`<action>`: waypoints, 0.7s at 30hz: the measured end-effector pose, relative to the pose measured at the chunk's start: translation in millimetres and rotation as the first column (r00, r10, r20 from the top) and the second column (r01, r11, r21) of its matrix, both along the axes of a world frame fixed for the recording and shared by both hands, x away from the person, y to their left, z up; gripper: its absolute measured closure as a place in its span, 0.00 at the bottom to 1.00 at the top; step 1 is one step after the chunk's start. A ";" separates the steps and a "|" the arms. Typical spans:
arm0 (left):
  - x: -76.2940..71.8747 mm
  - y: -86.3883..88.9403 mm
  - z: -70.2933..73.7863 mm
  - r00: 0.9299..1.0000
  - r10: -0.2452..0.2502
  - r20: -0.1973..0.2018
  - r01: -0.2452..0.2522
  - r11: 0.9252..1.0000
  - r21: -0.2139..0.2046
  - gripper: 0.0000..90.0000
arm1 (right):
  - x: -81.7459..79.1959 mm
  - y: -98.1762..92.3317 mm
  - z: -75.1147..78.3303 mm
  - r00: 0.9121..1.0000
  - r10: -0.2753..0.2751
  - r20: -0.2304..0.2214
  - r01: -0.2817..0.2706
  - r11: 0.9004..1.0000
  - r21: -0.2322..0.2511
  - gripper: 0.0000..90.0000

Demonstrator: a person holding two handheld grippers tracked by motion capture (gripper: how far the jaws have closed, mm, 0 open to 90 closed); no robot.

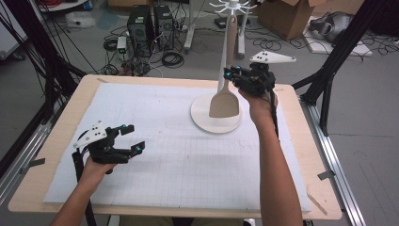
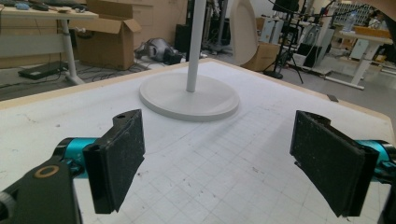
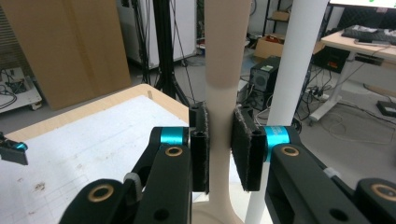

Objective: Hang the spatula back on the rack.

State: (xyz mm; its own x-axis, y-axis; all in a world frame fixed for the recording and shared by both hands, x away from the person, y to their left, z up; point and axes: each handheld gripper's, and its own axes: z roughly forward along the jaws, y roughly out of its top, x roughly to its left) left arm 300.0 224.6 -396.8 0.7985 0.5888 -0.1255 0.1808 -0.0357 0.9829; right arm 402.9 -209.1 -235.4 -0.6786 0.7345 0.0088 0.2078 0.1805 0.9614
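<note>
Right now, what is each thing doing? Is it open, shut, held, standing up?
Right gripper: shut on the spatula's handle.
Wooden spatula: held upright, blade down, over the stand's base.
Left gripper: open, nothing between its jaws, over the mat.
White hanging stand: upright on the mat, its hooks at the top.
White mat: lying flat on the table.

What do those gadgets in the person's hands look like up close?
Each hand-held gripper, left and right, is black, with two flat dark pads on teal-ringed jaws and brass-coloured rivets. A grey three-cornered plate with small holes sits on top, and a black cable trails down the bare forearm.
</note>
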 end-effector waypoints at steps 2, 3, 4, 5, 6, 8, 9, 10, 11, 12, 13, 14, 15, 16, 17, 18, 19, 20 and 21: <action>0.1 -0.3 0.2 1.000 -0.001 -0.002 0.001 1.000 -0.002 0.20 | 1.9 1.0 0.1 1.000 -0.014 -0.008 0.014 1.000 0.001 0.87; 0.2 -0.1 0.5 1.000 -0.002 0.000 0.002 1.000 0.001 0.20 | 3.7 0.8 0.3 1.000 -0.015 -0.009 0.015 1.000 0.003 0.87; 0.2 -0.2 0.7 1.000 -0.001 0.001 0.001 1.000 -0.001 0.20 | 4.6 0.5 0.6 1.000 -0.021 -0.012 0.021 1.000 0.007 0.87; 0.2 -0.1 0.9 1.000 -0.002 0.001 0.002 1.000 -0.002 0.20 | 5.6 0.2 0.9 1.000 -0.021 -0.012 0.021 1.000 0.009 0.87; 0.4 0.3 1.0 1.000 -0.004 0.001 0.004 1.000 0.001 0.20 | 6.4 0.3 1.4 1.000 -0.021 -0.012 0.021 1.000 0.008 0.87; 0.7 0.5 0.9 1.000 -0.003 0.002 0.003 1.000 0.001 0.20 | 7.6 1.1 2.4 0.999 -0.028 -0.015 0.028 1.000 0.003 0.87; 0.7 0.5 0.9 1.000 -0.003 0.002 0.003 1.000 0.001 0.20 | 8.7 1.6 3.0 0.999 -0.032 -0.019 0.032 0.999 0.002 0.87; 0.6 0.4 0.9 1.000 -0.003 0.002 0.003 1.000 0.001 0.20 | 9.9 2.1 3.8 0.999 -0.030 -0.025 0.030 1.000 -0.002 0.87; 0.6 0.4 0.9 1.000 -0.004 0.001 0.004 1.000 0.001 0.20 | 11.0 2.6 4.6 0.999 -0.035 -0.022 0.035 0.999 -0.007 0.87; 0.4 0.2 0.9 1.000 -0.005 0.000 0.005 1.000 0.000 0.20 | 12.0 3.3 5.5 0.999 -0.040 -0.020 0.040 0.999 -0.008 0.87; 0.3 0.0 0.8 1.000 -0.005 0.001 0.005 1.000 -0.001 0.20 | 13.2 3.6 6.1 0.999 -0.041 -0.023 0.041 0.999 -0.010 0.87; 0.2 0.2 0.9 1.000 -0.006 0.001 0.006 1.000 0.000 0.20 | 14.6 3.9 6.0 0.999 -0.045 -0.025 0.045 0.999 -0.011 0.87; 0.2 0.3 1.0 1.000 -0.005 0.001 0.005 1.000 0.001 0.20 | 15.7 4.5 5.4 0.998 -0.050 -0.035 0.050 0.999 -0.010 0.87; 0.0 0.5 1.0 1.000 -0.004 0.000 0.004 1.000 0.000 0.20 | 17.2 4.7 4.3 0.998 -0.057 -0.039 0.056 0.998 -0.014 0.87; 0.0 0.6 1.1 1.000 -0.004 0.000 0.004 1.000 -0.001 0.20 | 18.4 4.9 3.0 0.997 -0.063 -0.047 0.062 0.998 -0.021 0.87; 0.0 0.5 1.1 1.000 -0.003 0.001 0.003 1.000 -0.005 0.20 | 19.3 5.0 1.4 0.996 -0.065 -0.054 0.064 0.998 -0.022 0.87; 0.0 0.9 1.1 1.000 -0.002 0.000 0.002 1.000 -0.004 0.20 | 19.6 4.5 0.3 0.996 -0.069 -0.050 0.068 0.998 -0.017 0.87; 0.2 1.3 1.0 1.000 -0.001 0.003 0.001 1.000 -0.004 0.20 | 19.5 4.3 -0.1 0.996 -0.067 -0.052 0.067 0.998 -0.014 0.87; 0.3 1.7 1.0 1.000 0.000 0.002 0.000 1.000 -0.002 0.20 | 19.3 4.4 -0.8 0.997 -0.062 -0.051 0.062 0.998 -0.008 0.87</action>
State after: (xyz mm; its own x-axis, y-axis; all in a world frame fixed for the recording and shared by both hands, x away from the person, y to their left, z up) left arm 300.3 226.4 -395.8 0.7989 0.5884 -0.1246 0.1785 -0.0341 0.9834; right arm 422.2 -204.7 -236.2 -0.6302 0.7755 0.0375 0.2681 0.1720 0.9479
